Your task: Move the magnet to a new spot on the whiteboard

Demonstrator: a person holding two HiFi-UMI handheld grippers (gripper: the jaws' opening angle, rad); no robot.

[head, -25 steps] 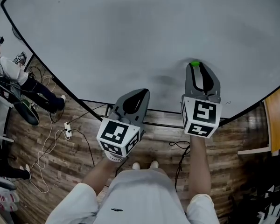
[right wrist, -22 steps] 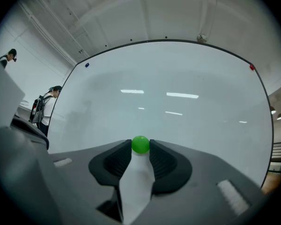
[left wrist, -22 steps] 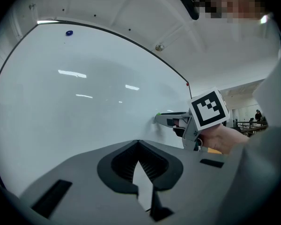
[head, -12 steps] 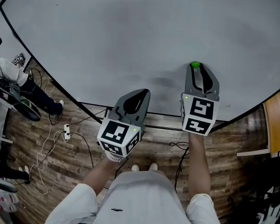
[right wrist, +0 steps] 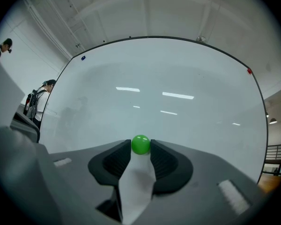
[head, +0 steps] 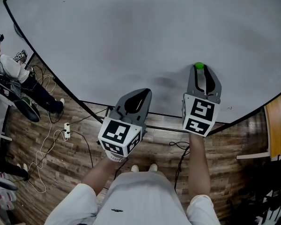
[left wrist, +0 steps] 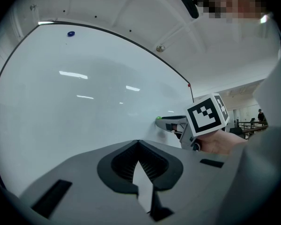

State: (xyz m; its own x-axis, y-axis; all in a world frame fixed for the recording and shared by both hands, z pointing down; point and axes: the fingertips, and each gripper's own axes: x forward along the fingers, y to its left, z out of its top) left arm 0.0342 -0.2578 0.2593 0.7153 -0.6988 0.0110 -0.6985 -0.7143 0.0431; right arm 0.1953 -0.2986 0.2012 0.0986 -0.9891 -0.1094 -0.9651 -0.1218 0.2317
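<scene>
Easing right tongs (right wrist: 140, 145) open around magnet (right wrist: 140, 143) at their tips, placing it on whiteboard (right wrist: 178, 78); holding left tongs (left wrist: 138, 142) shut, empty; next needing straight pullback.

The floor is brown wood-plank boarding (head: 51, 182), strewn at the left with a loose white cable (head: 49, 146) that runs to a small white power strip (head: 67, 131), while a thin black cable (head: 180, 149) lies nearer the middle. A large white whiteboard with a thin dark frame (head: 131, 36) fills most of the room ahead, and an orange-brown wooden panel (head: 277, 118) stands at its right end. Overhead is a white ribbed ceiling (right wrist: 145, 11), and long strip lights show as bright white reflected bars (right wrist: 178, 95) on the board's surface.
</scene>
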